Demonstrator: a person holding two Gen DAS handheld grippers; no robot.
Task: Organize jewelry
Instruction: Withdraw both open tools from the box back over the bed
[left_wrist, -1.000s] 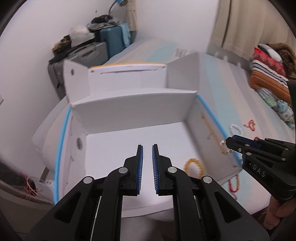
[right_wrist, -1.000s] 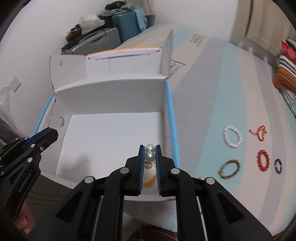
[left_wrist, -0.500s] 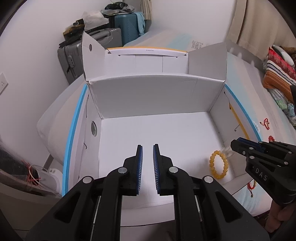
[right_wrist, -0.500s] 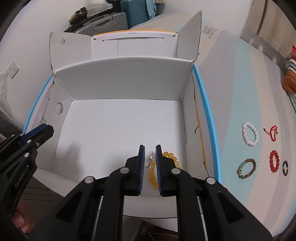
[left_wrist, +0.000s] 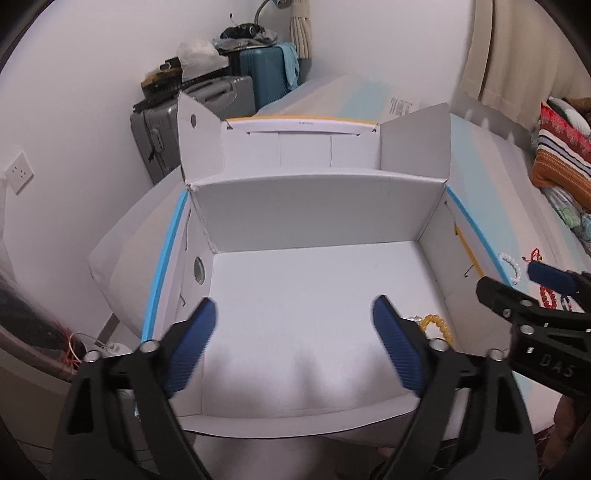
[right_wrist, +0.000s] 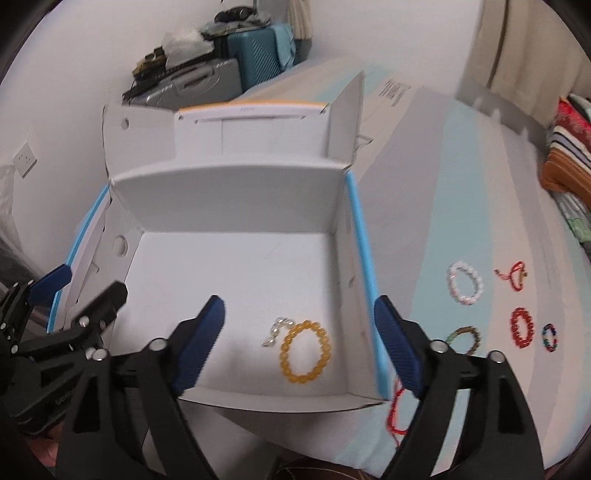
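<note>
Right wrist: two bracelets (right_wrist: 305, 351) in box (right_wrist: 236, 206), six outside.

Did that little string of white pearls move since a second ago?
Yes. The white pearl string dropped from between the right gripper's fingers, now opening, onto the white cardboard box's floor, beside the yellow bead bracelet.

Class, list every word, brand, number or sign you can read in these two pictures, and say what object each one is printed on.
"DAS": white letters on the black body of the right gripper, seen in the left wrist view.
Light lettering on the left gripper body, right wrist view: too blurred to read.
Small print on the white box back flap: too small to read.
Black print on the flat carton behind the box: blurred, unreadable.
</note>
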